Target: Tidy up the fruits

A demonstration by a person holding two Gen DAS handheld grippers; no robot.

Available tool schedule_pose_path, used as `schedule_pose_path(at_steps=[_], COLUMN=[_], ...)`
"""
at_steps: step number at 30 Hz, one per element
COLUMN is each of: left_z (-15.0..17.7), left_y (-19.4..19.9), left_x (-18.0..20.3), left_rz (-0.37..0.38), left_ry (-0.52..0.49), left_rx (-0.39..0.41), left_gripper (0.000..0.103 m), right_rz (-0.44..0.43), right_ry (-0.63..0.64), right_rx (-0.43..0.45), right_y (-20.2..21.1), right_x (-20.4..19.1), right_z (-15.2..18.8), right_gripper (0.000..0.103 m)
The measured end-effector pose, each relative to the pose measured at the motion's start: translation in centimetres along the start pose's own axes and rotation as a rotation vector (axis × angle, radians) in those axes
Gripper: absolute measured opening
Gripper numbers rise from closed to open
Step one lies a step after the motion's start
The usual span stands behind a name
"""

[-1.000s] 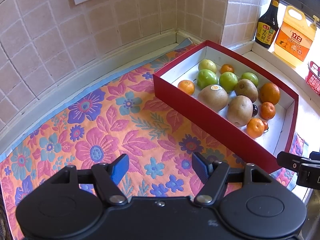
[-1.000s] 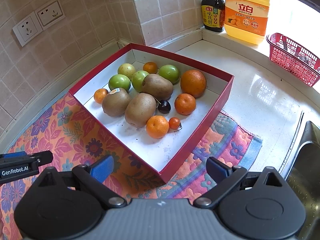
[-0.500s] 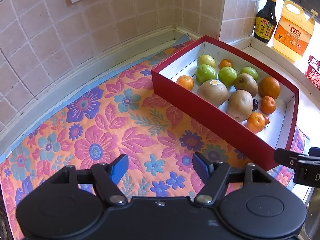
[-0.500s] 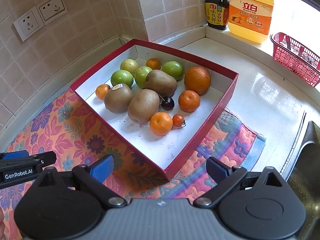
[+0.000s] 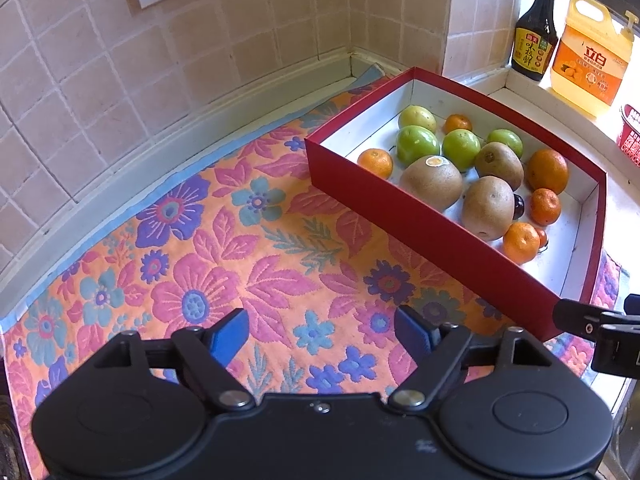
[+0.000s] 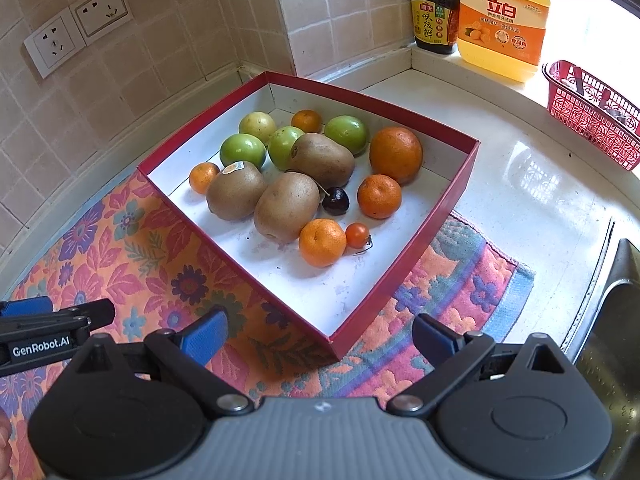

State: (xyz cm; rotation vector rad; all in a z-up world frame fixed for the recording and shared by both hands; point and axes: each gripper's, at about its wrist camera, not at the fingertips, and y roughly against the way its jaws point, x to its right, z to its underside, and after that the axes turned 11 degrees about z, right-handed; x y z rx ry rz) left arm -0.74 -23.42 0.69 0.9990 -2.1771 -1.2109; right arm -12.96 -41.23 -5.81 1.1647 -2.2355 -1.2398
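box (image 6: 448, 200) on mat (image 6: 132, 248) | fruits (image 6: 286, 206) in box | bottles (image 6: 436, 8) on ledge behind box

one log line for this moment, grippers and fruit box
left gripper: open, jaws just widened, empty | right gripper: open, empty | red box: on floral mat, all fruit inside | phase: pre-grasp

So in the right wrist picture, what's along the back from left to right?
Wall sockets → dark sauce bottle → orange jug → red basket.
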Motion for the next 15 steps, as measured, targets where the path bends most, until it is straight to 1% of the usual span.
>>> schedule_pose_path(at_steps=[3,6,9,15], left_z=[-0.1,-0.1,-0.1,-0.3], left_y=[-0.2,-0.3,-0.4,-0.8], left_x=[0.0,-0.2,-0.2,-0.3], left_rz=[0.000,0.020,0.011,0.003], left_ry=[-0.003,0.000,0.010,0.014], left_rx=[-0.003,-0.006,0.003,-0.014], left_gripper=[0.096,0.096,0.096,0.096], right_rz=[0.000,0.004,0.010,0.003], right_ry=[0.000,0.002,0.007,0.008], right_rx=[-0.004,-0.015,-0.023,-0.021], right_y=[-0.2,-0.5,-0.8,-1.1], right_x=[0.0,0.0,-0.1,-0.2], right_z=[0.0,0.0,0.0,-0.3], right_gripper=[0.100,0.100,0.100,0.100])
